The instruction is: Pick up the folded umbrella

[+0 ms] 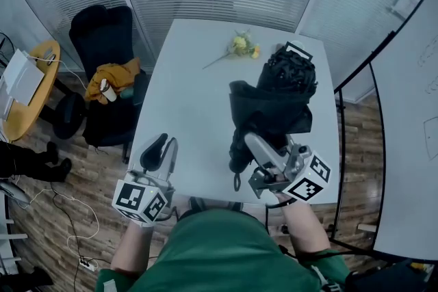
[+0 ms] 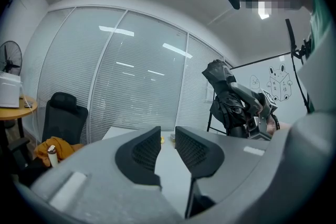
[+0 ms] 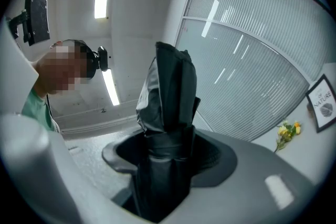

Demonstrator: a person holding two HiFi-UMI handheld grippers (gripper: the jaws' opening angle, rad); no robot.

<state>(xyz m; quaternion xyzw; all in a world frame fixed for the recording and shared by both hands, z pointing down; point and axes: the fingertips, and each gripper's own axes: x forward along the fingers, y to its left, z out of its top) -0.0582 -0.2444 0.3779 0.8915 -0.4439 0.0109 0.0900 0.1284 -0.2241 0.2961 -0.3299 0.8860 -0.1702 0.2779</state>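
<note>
Right gripper is clamped on the folded umbrella, jaws wide apart with the black bundle filling the gap. The grip sits low on the shaft, close to the handle end. In the head view the long axis runs from 7 o'clock (handle and strap, by the near bench edge) to 1 o'clock (bulky canopy end), tilted upward away from the person. It looks lifted off the bench, not resting on it.

Left gripper is at 9 o'clock from the right one, well apart. Only a narrow slit shows between its jaws, with nothing in it. The right hand clearly owns this move.

Count:
- umbrella: 1
- grippers: 2
- flower sprig: 1, at 11 o'clock from the umbrella's far end
- framed card: 1, just behind that end
- chair: 1, off the bench's left side
</note>
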